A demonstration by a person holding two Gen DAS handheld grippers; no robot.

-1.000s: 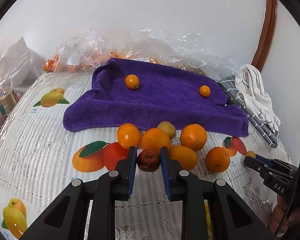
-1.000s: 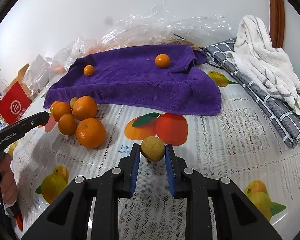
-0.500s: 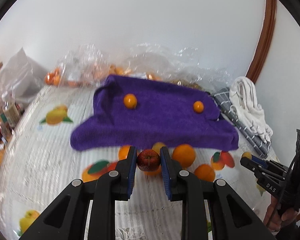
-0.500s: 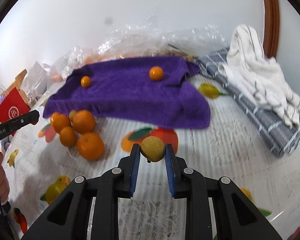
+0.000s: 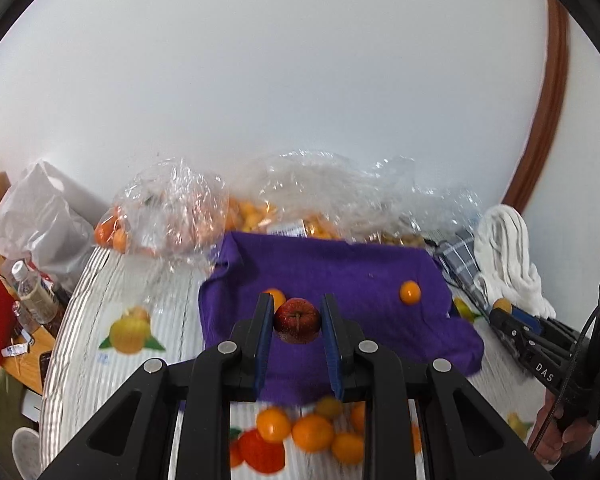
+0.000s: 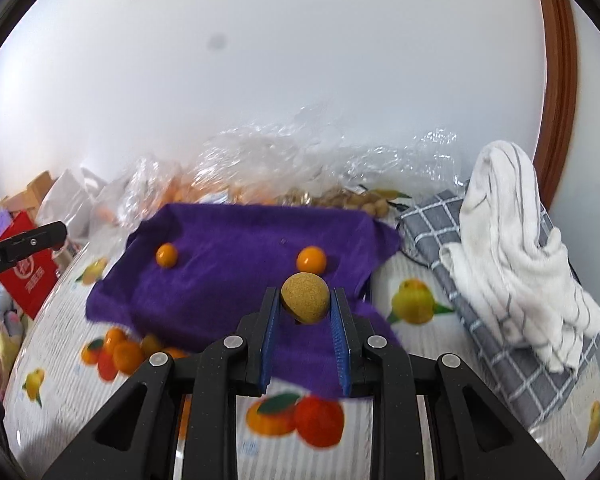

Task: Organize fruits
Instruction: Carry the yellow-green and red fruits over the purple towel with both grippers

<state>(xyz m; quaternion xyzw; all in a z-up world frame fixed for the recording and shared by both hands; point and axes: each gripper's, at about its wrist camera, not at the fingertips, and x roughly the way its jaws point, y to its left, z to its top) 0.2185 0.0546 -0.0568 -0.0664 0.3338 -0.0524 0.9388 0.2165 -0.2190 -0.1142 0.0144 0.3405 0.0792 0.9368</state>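
Left wrist view: my left tool clamps an apple above the purple towel; my right tool clamps a yellow fruit over it, on the fruit-print bench.

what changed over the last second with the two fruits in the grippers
Both fruits were lifted off the tablecloth and carried toward the purple towel. The left gripper still clamps the red apple, the right gripper the yellow-brown fruit. The two small oranges on the towel and the orange pile stayed put.
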